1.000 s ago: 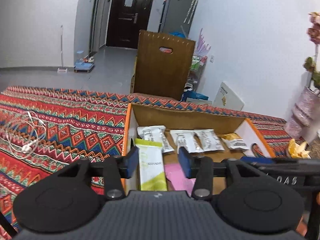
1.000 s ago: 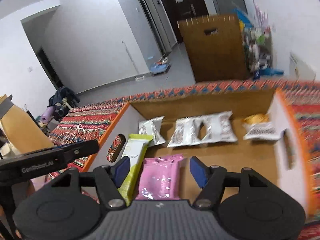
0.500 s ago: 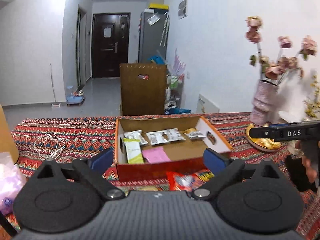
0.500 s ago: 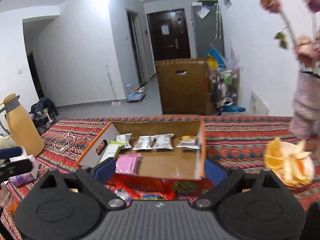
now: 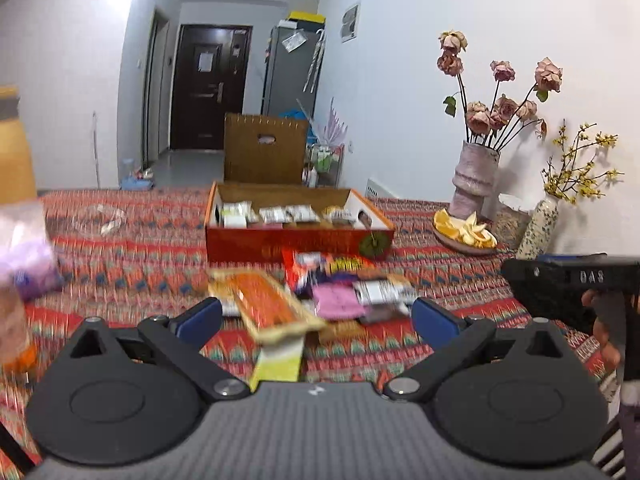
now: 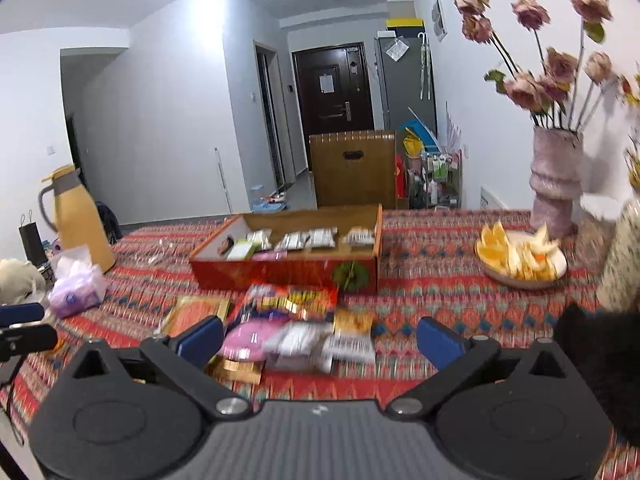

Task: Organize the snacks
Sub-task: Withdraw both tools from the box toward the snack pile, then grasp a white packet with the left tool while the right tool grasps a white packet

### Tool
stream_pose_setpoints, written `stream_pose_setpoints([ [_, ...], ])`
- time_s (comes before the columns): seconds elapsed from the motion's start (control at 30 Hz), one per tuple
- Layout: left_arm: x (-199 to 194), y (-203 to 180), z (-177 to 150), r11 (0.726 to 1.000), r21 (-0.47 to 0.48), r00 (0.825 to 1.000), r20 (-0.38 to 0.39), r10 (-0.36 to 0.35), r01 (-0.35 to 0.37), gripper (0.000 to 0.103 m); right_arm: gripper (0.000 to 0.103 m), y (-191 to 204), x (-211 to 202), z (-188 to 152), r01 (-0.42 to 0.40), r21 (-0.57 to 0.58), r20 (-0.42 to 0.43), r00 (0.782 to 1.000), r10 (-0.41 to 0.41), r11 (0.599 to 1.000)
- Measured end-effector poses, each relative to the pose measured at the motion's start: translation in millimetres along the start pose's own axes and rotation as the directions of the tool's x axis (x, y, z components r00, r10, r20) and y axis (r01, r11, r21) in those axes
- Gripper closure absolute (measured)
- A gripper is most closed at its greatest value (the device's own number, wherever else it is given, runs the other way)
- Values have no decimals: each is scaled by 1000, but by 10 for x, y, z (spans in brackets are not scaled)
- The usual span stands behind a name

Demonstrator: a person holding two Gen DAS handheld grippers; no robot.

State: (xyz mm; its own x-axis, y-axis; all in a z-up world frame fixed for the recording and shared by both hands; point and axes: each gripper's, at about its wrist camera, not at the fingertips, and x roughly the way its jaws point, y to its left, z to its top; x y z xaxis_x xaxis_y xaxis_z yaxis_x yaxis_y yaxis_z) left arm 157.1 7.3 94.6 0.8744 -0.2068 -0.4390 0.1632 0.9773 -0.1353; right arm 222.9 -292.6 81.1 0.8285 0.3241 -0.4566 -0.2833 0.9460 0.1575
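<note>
Now that both claws have been drawn back from inside the cardboard box (image 5: 298, 236), a fresh pick-up appears to be under way rather than a placing step. A second ago the left claw (image 5: 316, 318) and the right claw (image 6: 320, 338) stood narrow over the box floor, over a green-and-white bar and a pink packet; those two items can now be seen lying in the near left part of the box (image 6: 286, 256), so they were evidently released there. Both claws are now spread wide, their jaws opening to the fullest, and nothing is pressed between the pads of either.

The unsorted snack pile (image 6: 298, 330) is left on the counter (image 6: 420, 296) just in front of the box. Within it an orange flat packet (image 5: 268, 306), a pink packet (image 5: 336, 300), a red crisp bag (image 6: 294, 298) and a white-and-black sachet (image 6: 348, 346) can be made out, though motion blur hides their print. A row of white sachets (image 6: 308, 239) is already laid along the far wall of the box. Much of the pile is judged still to be sorted.
</note>
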Motion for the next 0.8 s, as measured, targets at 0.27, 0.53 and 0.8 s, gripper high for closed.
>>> stream_pose_setpoints([
  [0.27,-143,56,-566,998,-47,995,-98,30,-34,0,0,226,-227,-864,31,-1,-74,997,-31,1000],
  [0.53,10,82,-890,997,-70,980,-197,28,-43,0,0,265,-219,-1316,89,8,-156,984,-87,996],
  [0.8,259,162,-832,996,-72,973,-230,32,-50,0,0,226,-23,-1293,94,24,-159,983,-89,995],
])
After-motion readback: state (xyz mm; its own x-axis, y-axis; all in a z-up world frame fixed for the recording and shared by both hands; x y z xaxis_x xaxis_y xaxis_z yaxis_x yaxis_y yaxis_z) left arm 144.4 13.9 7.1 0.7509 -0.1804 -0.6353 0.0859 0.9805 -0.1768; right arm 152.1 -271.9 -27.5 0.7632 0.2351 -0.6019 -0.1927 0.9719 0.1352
